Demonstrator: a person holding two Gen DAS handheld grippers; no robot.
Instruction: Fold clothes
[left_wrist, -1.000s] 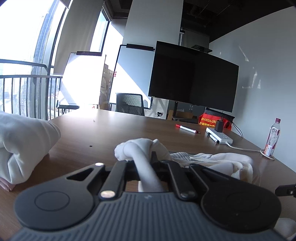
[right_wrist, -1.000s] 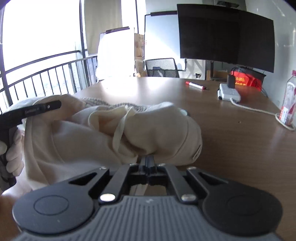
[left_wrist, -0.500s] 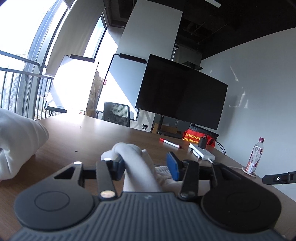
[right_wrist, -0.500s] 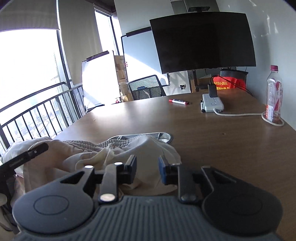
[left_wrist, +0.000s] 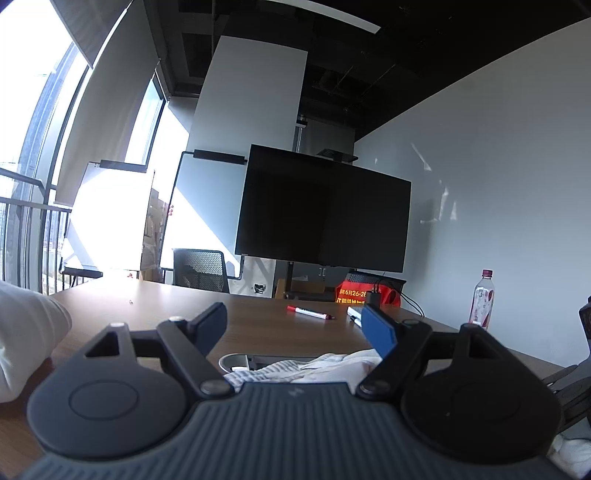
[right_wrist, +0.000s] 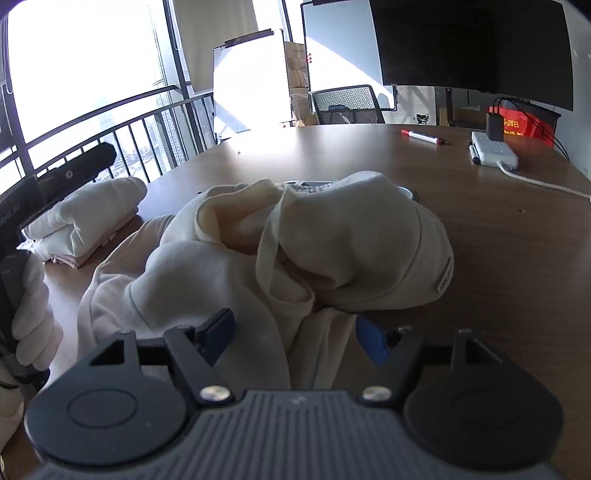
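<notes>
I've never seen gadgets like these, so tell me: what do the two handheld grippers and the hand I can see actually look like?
Both the left gripper and the right gripper look alike: a ribbed grey body, two round black discs, black linkage bars with silver rivets, and blue pads on the fingers. In the right wrist view, the person's hand wears a pale glove and grips a black handle bearing a small white logo.

Brown wooden table (right_wrist: 480, 236), clothes and desk clutter on it.

From my right tool: crumpled cream hoodie (right_wrist: 295, 251) dead center on the wood, folded white garment stack (right_wrist: 88, 218) at 9 o'clock of it, apart. Red-capped marker (right_wrist: 423, 136) at 1 o'clock, white power strip (right_wrist: 493, 149) beyond at 2, its cable trailing right. From my left tool: water bottle (left_wrist: 482, 299) standing at 3 o'clock near the table edge, metal cable hatch (left_wrist: 236, 360) half under the cloth.
</notes>
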